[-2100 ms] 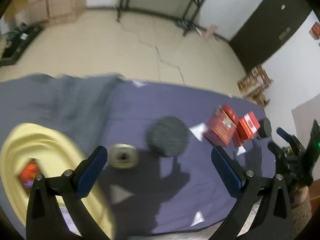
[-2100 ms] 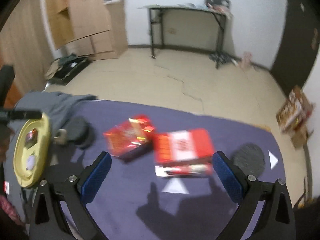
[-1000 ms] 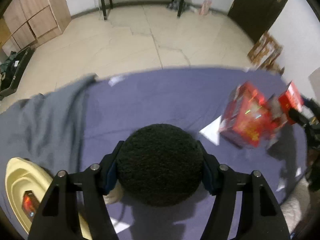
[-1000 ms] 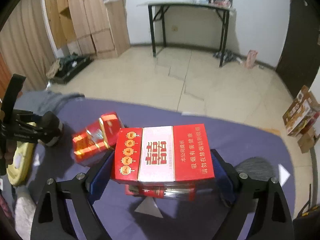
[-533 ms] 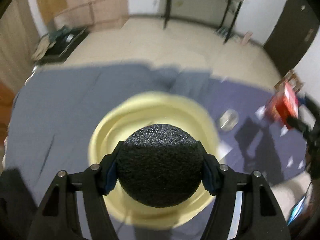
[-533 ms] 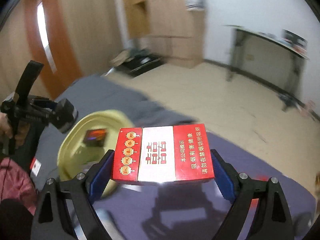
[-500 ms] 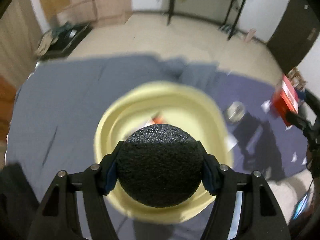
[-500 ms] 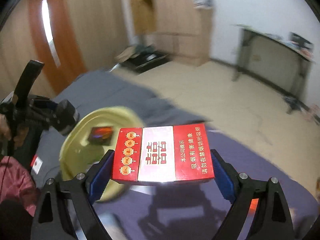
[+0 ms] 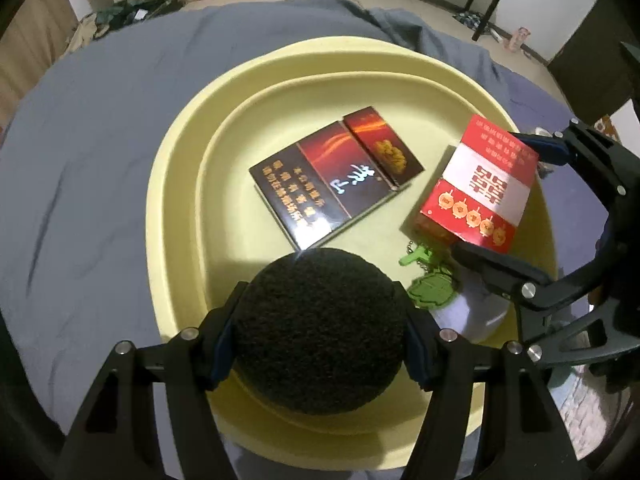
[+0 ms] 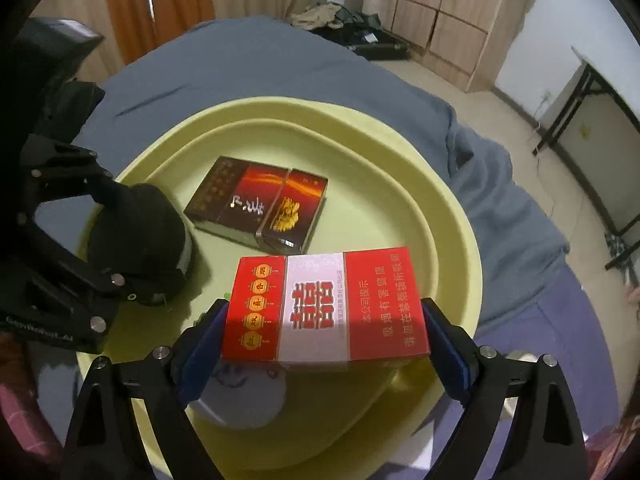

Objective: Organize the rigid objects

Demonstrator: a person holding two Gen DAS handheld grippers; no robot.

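With both loads poised over the yellow tray (image 9: 176, 184), we appear to be well into the sorting, though how much remains beyond it we cannot say from these views. Our left gripper (image 9: 318, 344) is closed on a black textured round object (image 9: 320, 320), its blue-padded fingers (image 9: 222, 340) pressed against either side, and we hold it low over the near part of the tray; whether it touches the tray floor is not clear. Our right gripper (image 10: 324, 344) clamps a red-and-white cigarette pack (image 10: 324, 304) by its short ends and holds it above the tray's right side, tilted in the left wrist view and seemingly not yet set down. One dark red-and-black cigarette pack (image 9: 336, 176) already lies flat in the middle of the tray, and near our held items we see a small green charm on a bead chain (image 9: 428, 276) and a pale round item (image 10: 240, 396) whose nature we cannot tell. We judge two releases are what is left here: lowering each piece onto bare tray floor beside the dark pack and opening the fingers. The grey-blue cloth (image 9: 100, 128) around the tray shows nothing else in these views.
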